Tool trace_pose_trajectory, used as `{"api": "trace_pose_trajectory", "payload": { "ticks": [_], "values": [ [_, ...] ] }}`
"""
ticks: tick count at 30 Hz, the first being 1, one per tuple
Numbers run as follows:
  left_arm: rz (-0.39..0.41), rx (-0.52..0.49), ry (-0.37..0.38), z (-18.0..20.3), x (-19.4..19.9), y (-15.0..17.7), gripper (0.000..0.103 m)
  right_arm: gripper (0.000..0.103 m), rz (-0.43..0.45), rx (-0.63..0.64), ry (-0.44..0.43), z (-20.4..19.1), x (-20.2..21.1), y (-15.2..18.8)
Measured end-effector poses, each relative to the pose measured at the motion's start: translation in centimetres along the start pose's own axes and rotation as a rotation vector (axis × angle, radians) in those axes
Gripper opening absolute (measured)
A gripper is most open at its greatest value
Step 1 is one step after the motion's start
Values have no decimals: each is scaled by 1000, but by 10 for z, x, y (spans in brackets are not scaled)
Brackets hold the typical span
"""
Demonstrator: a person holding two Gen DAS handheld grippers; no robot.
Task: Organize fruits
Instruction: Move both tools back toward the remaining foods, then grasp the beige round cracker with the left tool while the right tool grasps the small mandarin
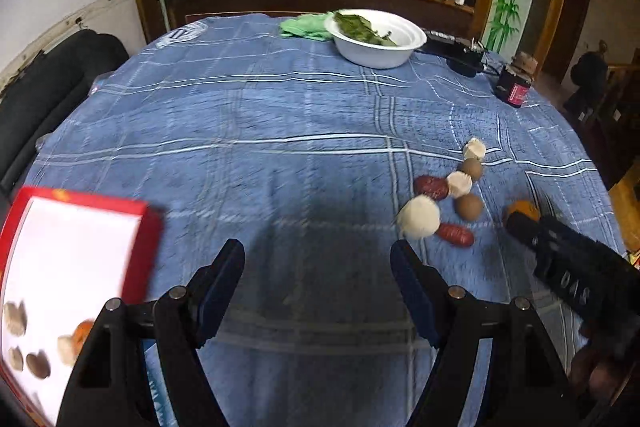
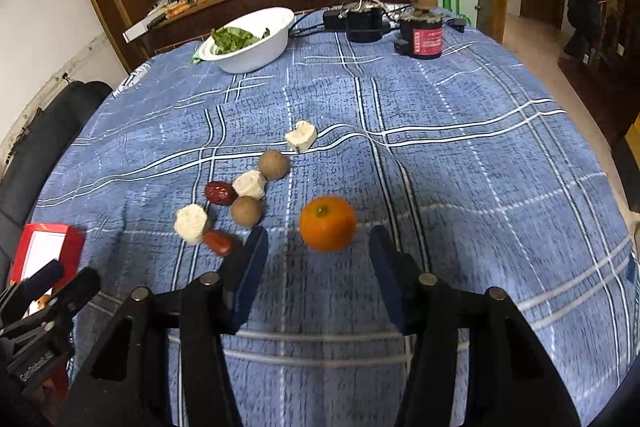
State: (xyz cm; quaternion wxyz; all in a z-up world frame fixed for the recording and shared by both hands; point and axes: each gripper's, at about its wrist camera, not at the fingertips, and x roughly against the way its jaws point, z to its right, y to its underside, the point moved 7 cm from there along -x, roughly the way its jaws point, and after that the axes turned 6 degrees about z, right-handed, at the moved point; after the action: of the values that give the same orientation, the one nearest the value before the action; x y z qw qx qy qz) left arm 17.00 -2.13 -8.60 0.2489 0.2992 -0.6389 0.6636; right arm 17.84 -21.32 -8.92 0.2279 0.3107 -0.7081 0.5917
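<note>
A tangerine (image 2: 328, 223) lies on the blue checked tablecloth, just ahead of and between the fingertips of my right gripper (image 2: 319, 241), which is open with neither pad touching the fruit. Left of it sits a cluster: two red dates (image 2: 219, 192), two brown longans (image 2: 247, 211) and three white pieces (image 2: 191, 223). My left gripper (image 1: 318, 255) is open over bare cloth with nothing between its fingers. A red tray (image 1: 150, 227) with a white floor lies at its left and holds several small fruits (image 1: 38, 365). The cluster (image 1: 460, 185) shows to its right.
A white bowl (image 2: 256, 57) with green leaves stands at the table's far side, with a green cloth (image 1: 304, 27) beside it. A dark jar (image 2: 424, 35) and a black device (image 2: 360, 21) with cables are far right. A black chair (image 1: 48, 79) stands at the left.
</note>
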Motion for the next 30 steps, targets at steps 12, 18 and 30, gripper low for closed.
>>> {"api": "trace_pose_trajectory", "payload": {
  "ticks": [12,18,30],
  "values": [
    [-11,-12,22,40,-36,-15,73,35,-6,-3,-13,6,-24,0],
    [-26,-54,11,48,-44,-8,48,35,1,-12,-33,8,-24,0],
    [-38,-62,47,35,-19,6,28,34,2,-4,-37,7,-23,0]
  ]
}}
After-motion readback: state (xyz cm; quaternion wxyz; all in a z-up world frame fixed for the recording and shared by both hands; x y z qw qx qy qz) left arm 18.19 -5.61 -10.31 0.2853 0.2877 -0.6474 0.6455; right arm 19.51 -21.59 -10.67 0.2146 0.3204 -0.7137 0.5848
